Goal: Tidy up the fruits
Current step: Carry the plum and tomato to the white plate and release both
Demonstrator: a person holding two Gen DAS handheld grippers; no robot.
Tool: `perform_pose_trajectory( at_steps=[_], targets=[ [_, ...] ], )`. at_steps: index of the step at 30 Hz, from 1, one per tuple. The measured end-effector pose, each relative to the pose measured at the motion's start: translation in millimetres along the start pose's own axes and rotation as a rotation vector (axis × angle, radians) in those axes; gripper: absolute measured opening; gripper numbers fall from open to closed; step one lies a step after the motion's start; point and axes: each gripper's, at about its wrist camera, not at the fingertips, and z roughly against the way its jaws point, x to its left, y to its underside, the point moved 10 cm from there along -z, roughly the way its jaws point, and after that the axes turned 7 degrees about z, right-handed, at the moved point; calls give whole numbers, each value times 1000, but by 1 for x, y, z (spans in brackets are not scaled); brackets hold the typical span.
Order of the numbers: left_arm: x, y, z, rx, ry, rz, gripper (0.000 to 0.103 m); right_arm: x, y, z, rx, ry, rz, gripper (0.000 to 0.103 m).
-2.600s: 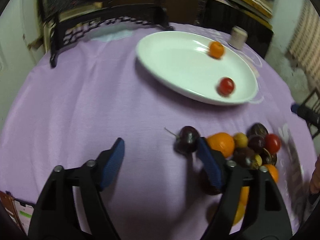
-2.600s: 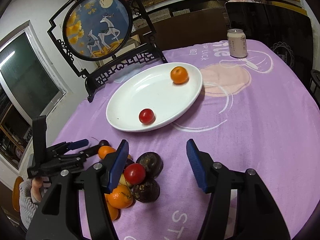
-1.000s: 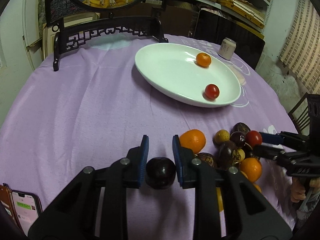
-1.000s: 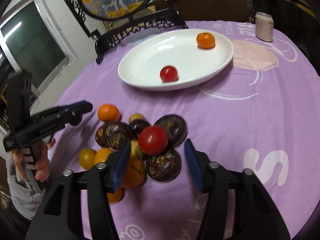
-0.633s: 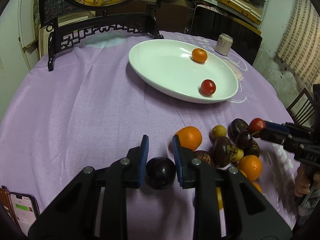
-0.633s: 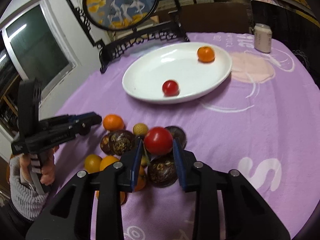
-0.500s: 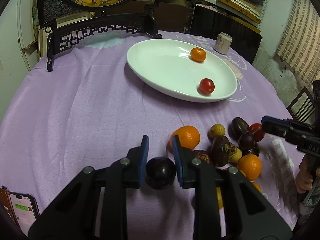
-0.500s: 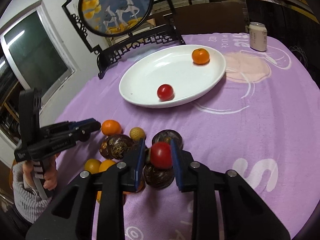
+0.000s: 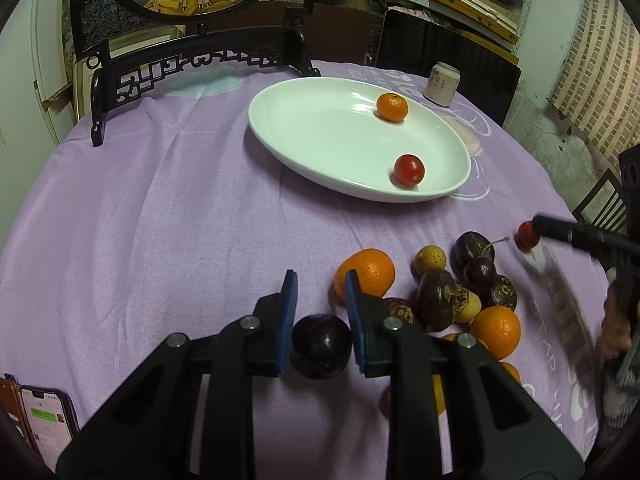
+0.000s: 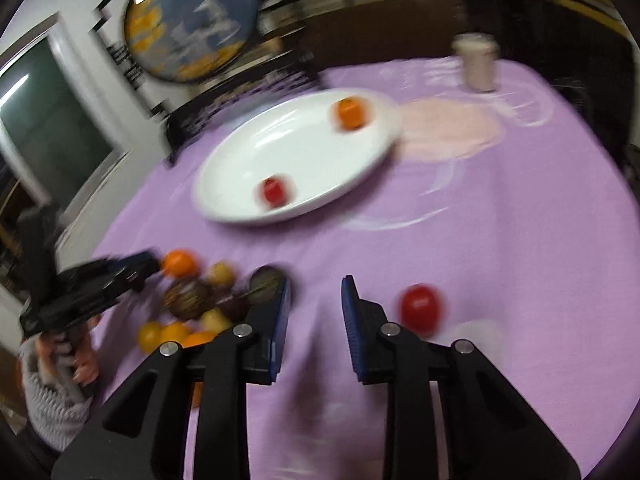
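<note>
My left gripper (image 9: 318,292) is shut on a dark purple plum (image 9: 321,345), held above the purple cloth. A pile of fruit (image 9: 444,292) lies to its right: oranges, dark passion fruits, small yellow fruits. The white plate (image 9: 320,136) holds an orange (image 9: 392,107) and a red tomato (image 9: 408,170). My right gripper (image 10: 315,300) has its jaws narrowly apart with nothing between them; the view is blurred. A red tomato (image 10: 421,309) lies on the cloth just right of its right finger. In the left wrist view this tomato (image 9: 527,236) sits at the right gripper's tip.
A drink can (image 9: 442,88) stands behind the plate. A black carved stand with a round picture (image 9: 192,64) is at the table's far side. A phone (image 9: 48,420) lies at the near left edge. A chair (image 9: 600,204) is at the right.
The red tomato has slipped out of my right gripper and now lies on the cloth to its right. The right gripper swung sideways. My left gripper still holds the plum.
</note>
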Motion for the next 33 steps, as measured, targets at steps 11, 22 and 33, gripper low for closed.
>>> perform_pose_trajectory(
  at_steps=[11, 22, 33],
  targets=[
    [-5, 0, 5, -9, 16, -8, 25, -80, 17, -7, 32, 45, -205, 30],
    [-4, 1, 4, -5, 4, -10, 25, -69, 25, -18, 83, 47, -173, 33],
    [-6, -54, 0, -38, 7, 49, 25, -53, -17, 1, -64, -13, -226, 31]
  ],
)
